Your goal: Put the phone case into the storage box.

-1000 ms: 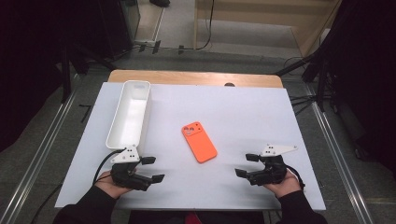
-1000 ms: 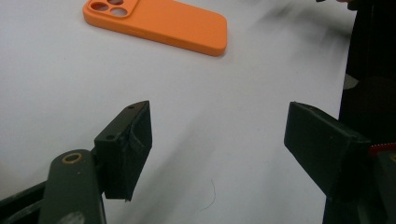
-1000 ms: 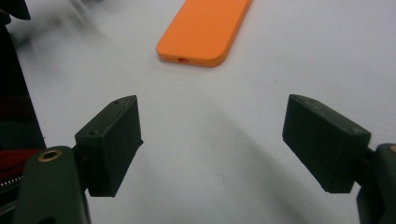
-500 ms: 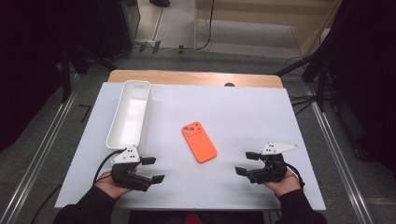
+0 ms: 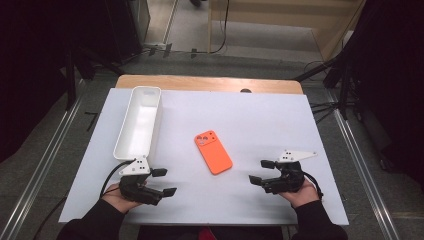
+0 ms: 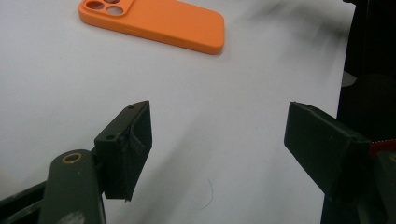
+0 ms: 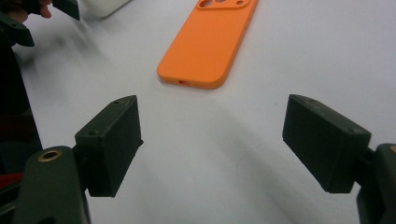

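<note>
I see my right gripper with its jaws spread wide over bare white table, nothing between them. The orange phone case lies flat beyond them, camera holes at its far end.

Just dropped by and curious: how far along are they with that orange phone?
Nothing looks done yet. The phone lies flat mid-table, untouched, and the white tray is empty. Both the left gripper and right gripper rest open on either side, holding nothing. Grasping and moving it all remains.
</note>
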{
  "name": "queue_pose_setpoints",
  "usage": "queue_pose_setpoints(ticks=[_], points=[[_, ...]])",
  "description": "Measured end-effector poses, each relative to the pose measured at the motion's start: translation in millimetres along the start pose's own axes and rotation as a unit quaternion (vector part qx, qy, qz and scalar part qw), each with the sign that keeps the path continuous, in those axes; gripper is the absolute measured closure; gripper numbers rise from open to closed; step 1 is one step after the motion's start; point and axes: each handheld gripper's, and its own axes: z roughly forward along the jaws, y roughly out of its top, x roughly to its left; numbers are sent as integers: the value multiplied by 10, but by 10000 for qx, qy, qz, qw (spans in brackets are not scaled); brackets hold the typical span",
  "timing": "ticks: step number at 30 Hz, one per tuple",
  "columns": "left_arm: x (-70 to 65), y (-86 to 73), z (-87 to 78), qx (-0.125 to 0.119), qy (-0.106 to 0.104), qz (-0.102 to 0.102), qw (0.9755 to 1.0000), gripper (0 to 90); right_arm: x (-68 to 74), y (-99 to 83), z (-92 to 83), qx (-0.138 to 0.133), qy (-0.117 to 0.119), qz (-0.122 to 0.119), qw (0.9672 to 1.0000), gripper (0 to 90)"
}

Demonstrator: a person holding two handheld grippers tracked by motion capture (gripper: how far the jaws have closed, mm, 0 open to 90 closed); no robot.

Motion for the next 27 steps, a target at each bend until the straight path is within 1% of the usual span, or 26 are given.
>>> queue_pose_setpoints(ticks=[3,11,13,16,18,27], points=[[-1,1,-1,2,-6,1,10000,237,-3,18,8,-36,-22,-20,10000,184],[0,1,-2,-1,-10,-3,10000,237,0,83,41,-119,-6,27,9999,184],[1,0,0,-2,-7,-5,10000,237,-2,94,46,-138,7,3,9999,184],[0,0,1,2,-9,-5,10000,237,0,123,57,-151,-49,-21,9999,184],[-1,0,0,0,-12,0,10000,237,3,141,61,-136,-58,2,9999,184],[-2,1,2,-6,-8,-14,10000,237,15,197,88,-110,-102,-30,9999,184]])
